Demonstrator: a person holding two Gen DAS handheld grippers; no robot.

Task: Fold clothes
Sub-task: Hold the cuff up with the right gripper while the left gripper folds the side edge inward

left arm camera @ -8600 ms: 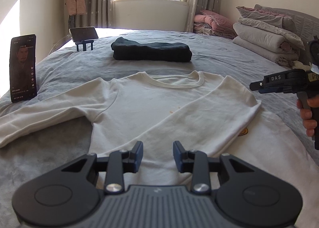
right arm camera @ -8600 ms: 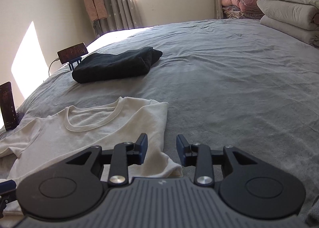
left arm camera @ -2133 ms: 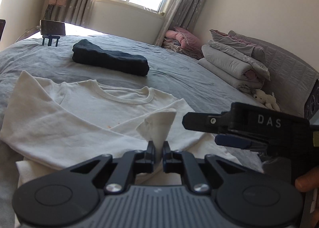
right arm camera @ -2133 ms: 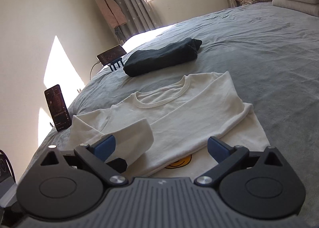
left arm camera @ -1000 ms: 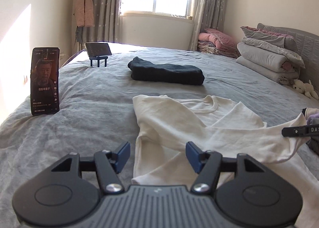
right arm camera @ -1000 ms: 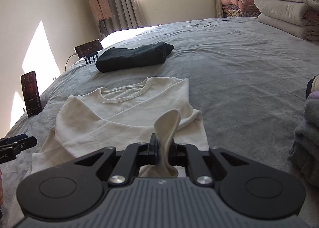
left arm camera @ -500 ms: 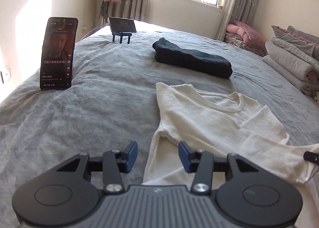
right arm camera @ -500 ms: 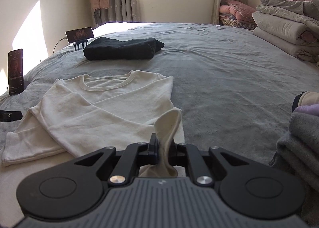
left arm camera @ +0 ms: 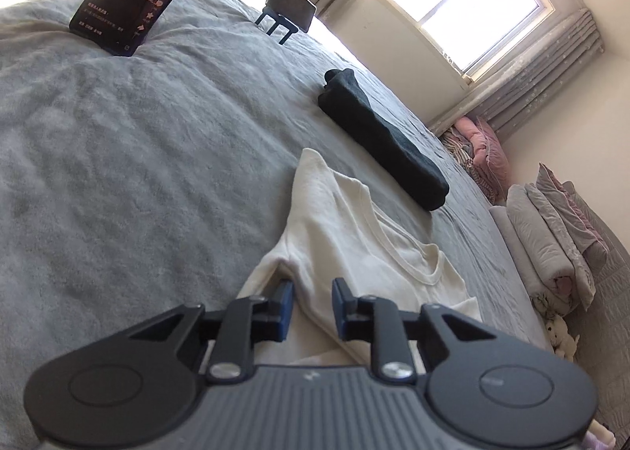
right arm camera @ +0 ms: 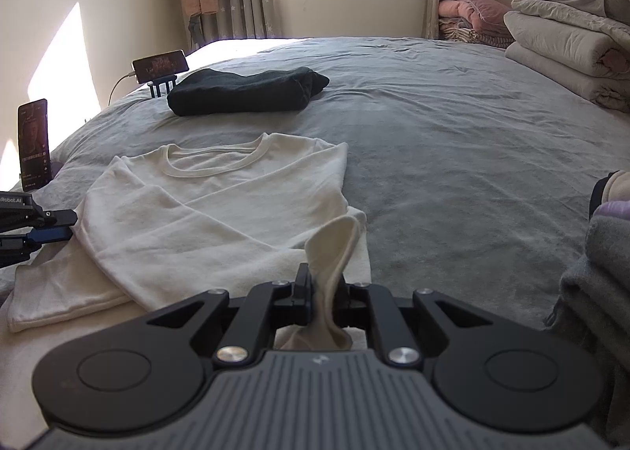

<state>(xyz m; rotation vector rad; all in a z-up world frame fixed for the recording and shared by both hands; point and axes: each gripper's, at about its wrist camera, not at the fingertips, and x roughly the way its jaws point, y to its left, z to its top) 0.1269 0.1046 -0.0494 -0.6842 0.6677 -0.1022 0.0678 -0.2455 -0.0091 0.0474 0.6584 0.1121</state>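
Observation:
A cream long-sleeved shirt (right arm camera: 220,205) lies face up on the grey bed, one sleeve folded across its chest. My right gripper (right arm camera: 325,292) is shut on that sleeve's cuff (right arm camera: 334,241), which stands up between its pads near the shirt's lower right. My left gripper (left arm camera: 313,308) is tilted at the shirt's (left arm camera: 354,229) left side. Its jaws are closing, with the folded side edge below the armpit between the blue pads and a gap still showing. The right wrist view has the left gripper (right arm camera: 67,227) at its left edge.
A folded dark garment (right arm camera: 244,95) lies beyond the shirt. An upright phone (right arm camera: 34,142) and a phone on a stand (right arm camera: 160,66) are at the bed's left side. Folded quilts (right arm camera: 571,44) are stacked far right. A pile of grey clothes (right arm camera: 598,280) sits near right.
My left gripper has rolled, dropped toward the shirt's left edge and narrowed its jaws around the fold there. My right gripper has kept still, holding the cuff.

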